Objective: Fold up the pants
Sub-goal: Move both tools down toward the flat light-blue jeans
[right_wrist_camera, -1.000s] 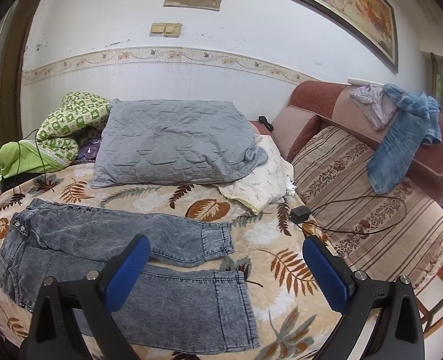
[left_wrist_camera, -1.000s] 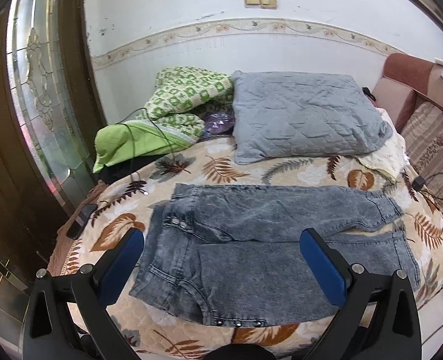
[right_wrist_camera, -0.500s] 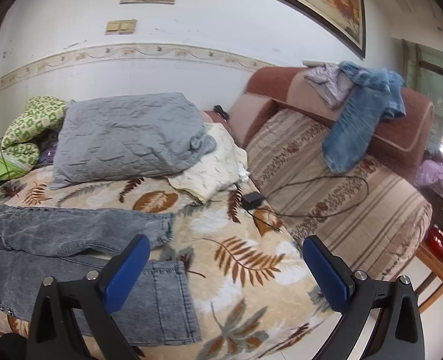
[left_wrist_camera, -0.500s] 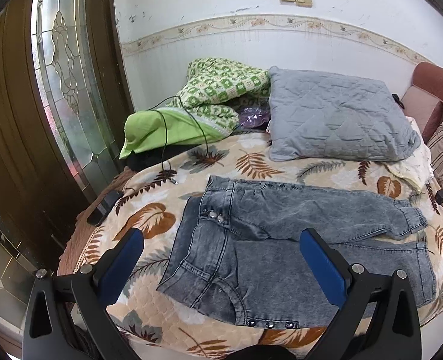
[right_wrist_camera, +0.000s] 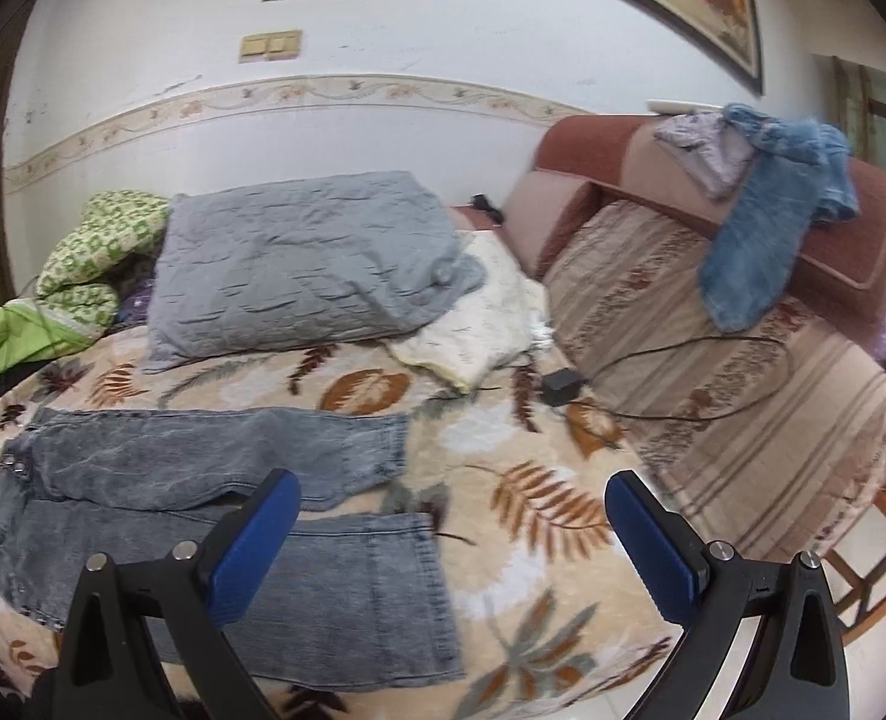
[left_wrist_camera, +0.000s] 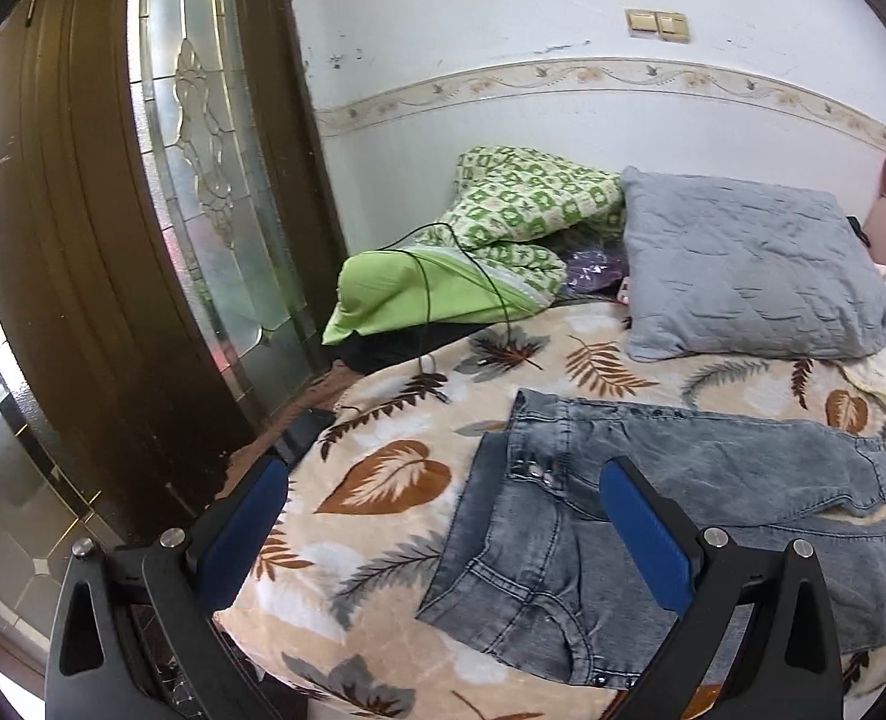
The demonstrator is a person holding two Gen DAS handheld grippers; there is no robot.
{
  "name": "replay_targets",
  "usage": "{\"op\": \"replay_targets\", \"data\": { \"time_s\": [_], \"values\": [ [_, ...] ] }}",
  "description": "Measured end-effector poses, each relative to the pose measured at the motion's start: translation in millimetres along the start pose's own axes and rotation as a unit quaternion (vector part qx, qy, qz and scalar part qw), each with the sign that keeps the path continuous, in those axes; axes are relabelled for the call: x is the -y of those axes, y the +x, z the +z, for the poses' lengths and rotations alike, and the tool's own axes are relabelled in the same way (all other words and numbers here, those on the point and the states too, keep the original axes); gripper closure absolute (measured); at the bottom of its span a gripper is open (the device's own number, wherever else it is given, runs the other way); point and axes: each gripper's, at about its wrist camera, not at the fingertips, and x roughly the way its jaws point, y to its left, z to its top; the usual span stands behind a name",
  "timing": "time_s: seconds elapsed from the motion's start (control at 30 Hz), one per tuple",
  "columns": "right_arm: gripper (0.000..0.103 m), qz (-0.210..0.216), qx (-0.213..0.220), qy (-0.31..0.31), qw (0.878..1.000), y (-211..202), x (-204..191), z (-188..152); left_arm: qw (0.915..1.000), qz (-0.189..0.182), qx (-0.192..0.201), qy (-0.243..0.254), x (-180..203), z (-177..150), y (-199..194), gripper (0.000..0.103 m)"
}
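Nearest, the left gripper (left_wrist_camera: 443, 510) hovers with its blue-padded fingers spread wide and nothing between them, above the near edge of the leaf-patterned beige blanket (left_wrist_camera: 383, 480) beside the waistband. The right gripper (right_wrist_camera: 448, 516) is equally wide apart and empty, hanging over the leg ends. The grey washed-denim pants (left_wrist_camera: 652, 516) lie flat on that blanket, unfolded, waist toward the left, the two legs side by side running to the right, the far leg's cuff (right_wrist_camera: 383, 444) stopping short of the near leg's hem (right_wrist_camera: 419, 576). Behind the pants rests a grey quilted pillow (right_wrist_camera: 299, 264), with a green patterned quilt (left_wrist_camera: 520, 210) bundled at its left and a cream cloth (right_wrist_camera: 478, 312) at its right. Farther right, a black charger with its cable (right_wrist_camera: 559, 387) lies near a striped sofa (right_wrist_camera: 712, 360), over whose back a blue denim garment (right_wrist_camera: 760, 228) hangs.
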Motion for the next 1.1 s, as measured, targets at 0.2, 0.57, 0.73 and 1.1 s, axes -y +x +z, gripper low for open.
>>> {"op": "replay_targets", "data": {
  "time_s": [0.2, 0.57, 0.73, 1.1],
  "values": [
    [0.0, 0.036, 0.01, -0.023, 0.999, -7, -40, 8, 0.9999, 0.001, 0.01, 0.002, -2, -1, -6, 0.0],
    [0.0, 0.064, 0.012, -0.028, 0.997, -20, -61, 15, 0.9998, 0.007, 0.02, -0.002, -5, 0, -10, 0.0],
    [0.0, 0.067, 0.0, -0.03, 0.997, -15, -64, 11, 0.9998, 0.011, 0.017, -0.002, -4, -2, -9, 0.0],
    [0.0, 0.07, -0.015, -0.031, 0.997, -5, -66, 6, 0.9999, 0.002, 0.013, 0.01, 7, -4, -8, 0.0]
  ]
}}
